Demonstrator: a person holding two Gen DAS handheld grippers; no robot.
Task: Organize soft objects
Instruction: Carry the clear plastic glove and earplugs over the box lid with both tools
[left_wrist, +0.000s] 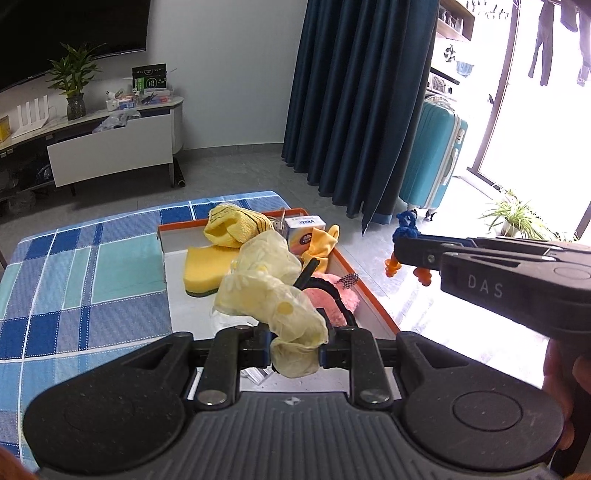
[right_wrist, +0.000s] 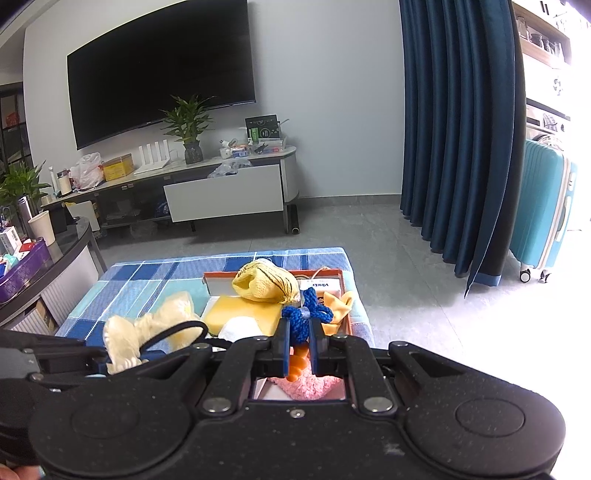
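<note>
Tablecloth (left_wrist: 92, 266): covered the table in blue check, bare from 9 to 11 o'clock of the box.
Box (left_wrist: 373, 295): orange-rimmed, lay open at the cloth's right side, long axis running from 6 toward 12 o'clock in the left wrist view.
Progress: seemed well along, judged from the full box; two pieces not yet set down.
Already in the box: yellow towel (left_wrist: 236, 225) at 12 o'clock, yellow sponge (left_wrist: 207, 271) at 9, tissue pack (left_wrist: 304, 230) at 1, yellow cloth (left_wrist: 325, 243) beside the pack, pink plush (left_wrist: 338, 301) toward 5.
Left to do: probably placing the pale bundle and the blue piece in the box.
Pale bundle (left_wrist: 266, 291): cream, crumpled, with yellow spots; hung over the box's near end, long axis from 6 up toward 12, free end pointing at the towel.
Left tongs (left_wrist: 297, 350): narrow, clamped on the bundle's lower end.
Blue rope toy (right_wrist: 304, 317): knotted cord with orange tips (left_wrist: 406, 271); held above the box's right edge, cord end up at 12, tips hanging to 6.
Right tongs (right_wrist: 298, 345): pinched tight on the rope toy.
</note>
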